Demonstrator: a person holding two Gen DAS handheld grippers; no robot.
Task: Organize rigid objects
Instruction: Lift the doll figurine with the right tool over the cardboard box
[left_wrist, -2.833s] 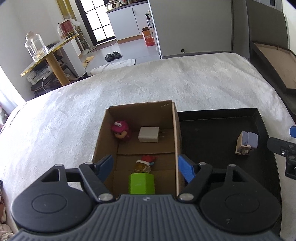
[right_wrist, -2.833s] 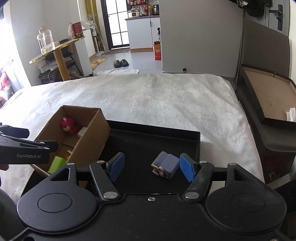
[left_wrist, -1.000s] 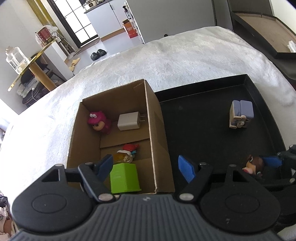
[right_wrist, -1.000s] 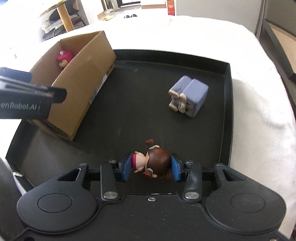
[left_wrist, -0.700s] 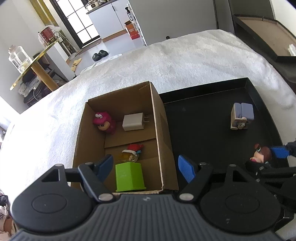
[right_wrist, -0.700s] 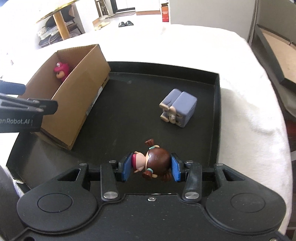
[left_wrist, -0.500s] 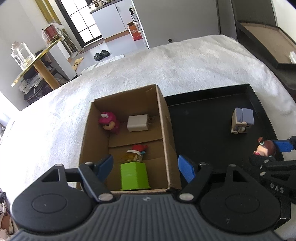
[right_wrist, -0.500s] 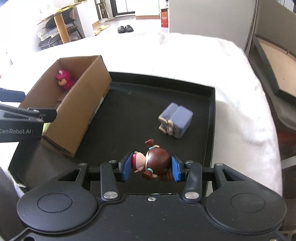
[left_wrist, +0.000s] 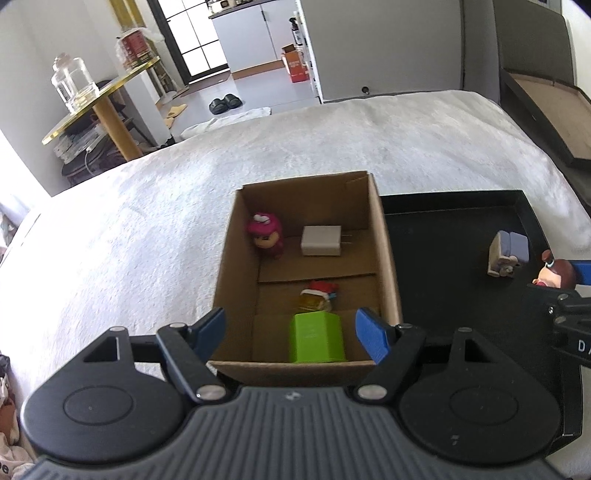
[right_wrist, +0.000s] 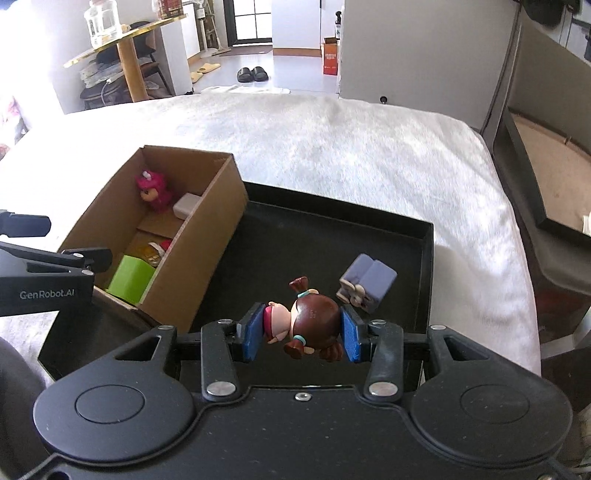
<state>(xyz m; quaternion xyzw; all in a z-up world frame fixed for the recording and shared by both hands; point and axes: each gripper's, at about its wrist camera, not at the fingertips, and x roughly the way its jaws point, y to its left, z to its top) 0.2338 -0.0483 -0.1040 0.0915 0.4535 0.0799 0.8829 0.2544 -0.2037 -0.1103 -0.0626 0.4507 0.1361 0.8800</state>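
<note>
Lifted since earlier, brown-haired doll (right_wrist: 312, 323) now hangs above black tray (right_wrist: 428, 258), clamped sideways between right gripper (right_wrist: 301, 334) pads. Left gripper (left_wrist: 295, 332), marked "GenRobot.AI", hovers wide apart and empty over cardboard box (left_wrist: 386, 258) holding green block (left_wrist: 316, 341); purple toy (right_wrist: 367, 286) lies on tray.

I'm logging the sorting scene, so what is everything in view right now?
cardboard box: 1, brown, on the black tray's left part
pink figurine: 1, pink, box's far end
charger plug: 1, white, beside the pink figurine
red-capped figurine: 1, red and yellow, mid box
green block: 1, green, box's near end
black tray: 1, black, on the white blanket
lavender figurine: 1, lavender, on the tray's right side
brown-haired doll: 1, brown, in the right gripper
left gripper: open, over the box
right gripper: shut on the doll
</note>
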